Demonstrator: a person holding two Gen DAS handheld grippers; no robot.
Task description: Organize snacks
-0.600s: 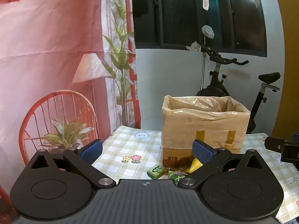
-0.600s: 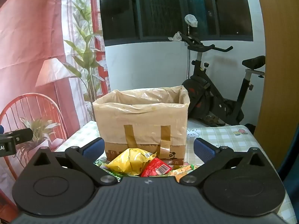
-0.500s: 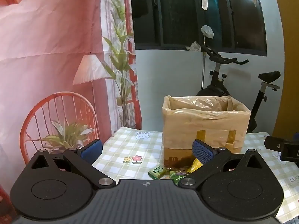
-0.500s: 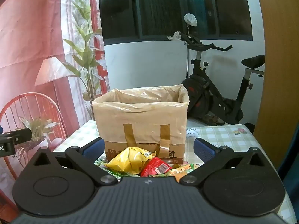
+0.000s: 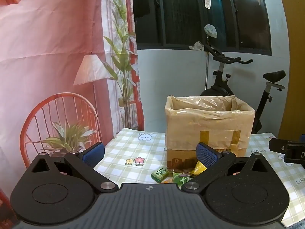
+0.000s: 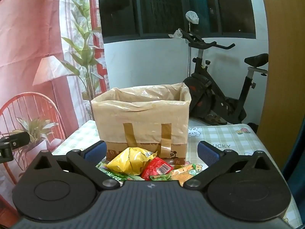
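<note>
two grippers, left gripper (image 5: 150, 153) and right gripper (image 6: 150, 152), stay wide apart, grasping nothing. nothing has moved; the snacks (image 6: 141, 165) still lie before the box (image 6: 141, 118), unsorted.

I held the left gripper (image 5: 150, 153) with its jaws spread wide, nothing between the blue pads (image 5: 206, 155), nose tipped a little downward. The right gripper (image 6: 151, 152) matched it (same wide spread, same slight downward tilt), its pads (image 6: 207, 154) touching nothing. Each gripper's edge showed at the side of the other's view.
</note>
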